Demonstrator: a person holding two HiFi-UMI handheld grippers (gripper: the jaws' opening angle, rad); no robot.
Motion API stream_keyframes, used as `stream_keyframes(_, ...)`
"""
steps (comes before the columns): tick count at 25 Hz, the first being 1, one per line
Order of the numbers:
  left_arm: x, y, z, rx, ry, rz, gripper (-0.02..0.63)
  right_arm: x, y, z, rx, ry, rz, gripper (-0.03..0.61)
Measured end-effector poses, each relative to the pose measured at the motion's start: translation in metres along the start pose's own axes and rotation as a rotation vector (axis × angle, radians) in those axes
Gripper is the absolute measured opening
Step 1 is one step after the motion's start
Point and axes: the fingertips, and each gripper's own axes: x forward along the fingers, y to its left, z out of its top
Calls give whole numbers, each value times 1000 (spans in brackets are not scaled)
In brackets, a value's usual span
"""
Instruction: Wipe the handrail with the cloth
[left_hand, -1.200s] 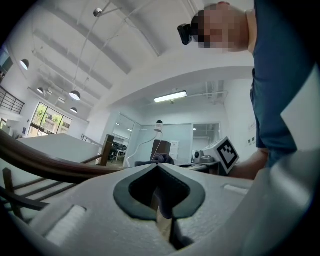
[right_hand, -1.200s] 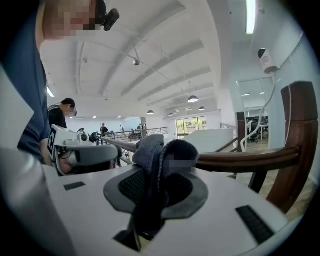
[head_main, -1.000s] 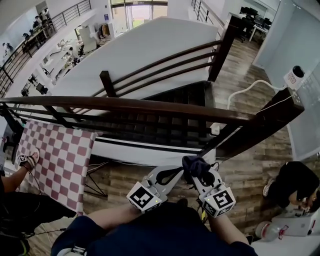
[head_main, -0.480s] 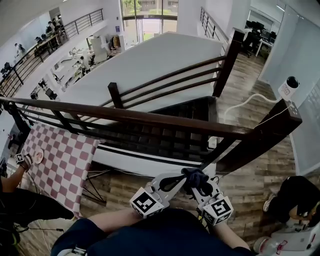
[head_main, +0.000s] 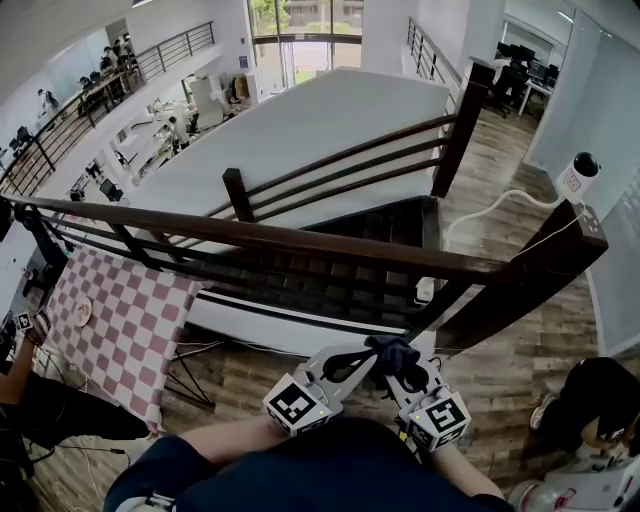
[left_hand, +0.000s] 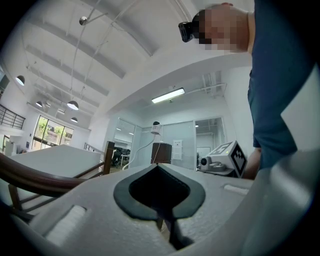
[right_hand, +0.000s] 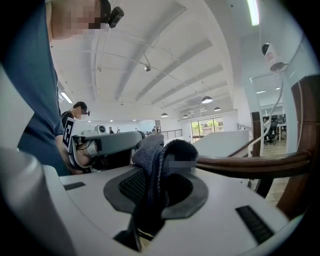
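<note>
The dark brown wooden handrail (head_main: 300, 240) runs across the head view from far left to a thick post (head_main: 530, 275) at the right. Below it, close to my body, both grippers point up at the rail without touching it. My right gripper (head_main: 400, 362) is shut on a dark navy cloth (head_main: 393, 350), which bunches over its jaws; the cloth (right_hand: 152, 160) rises between the pads, with the handrail (right_hand: 250, 164) just beyond. My left gripper (head_main: 352, 366) is shut with nothing between its pads (left_hand: 150, 212). Its tip lies beside the cloth, and the handrail (left_hand: 30, 177) curves at its left.
An open stairwell (head_main: 330, 280) drops beyond the rail, with a second railing (head_main: 350, 165) behind it. A red-and-white checkered board (head_main: 110, 320) leans at the left. A white camera (head_main: 575, 178) sits on the post. A person (head_main: 598, 400) crouches at lower right.
The head view has tilted up a little, so the rail sits slightly higher. Both grippers keep their places below it, the right still holding the cloth.
</note>
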Motion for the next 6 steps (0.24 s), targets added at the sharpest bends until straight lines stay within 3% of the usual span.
stream_keyframes(6,7,-1,-7,-23,8,-4,-5,1,-7,-1,2,-18,3,91)
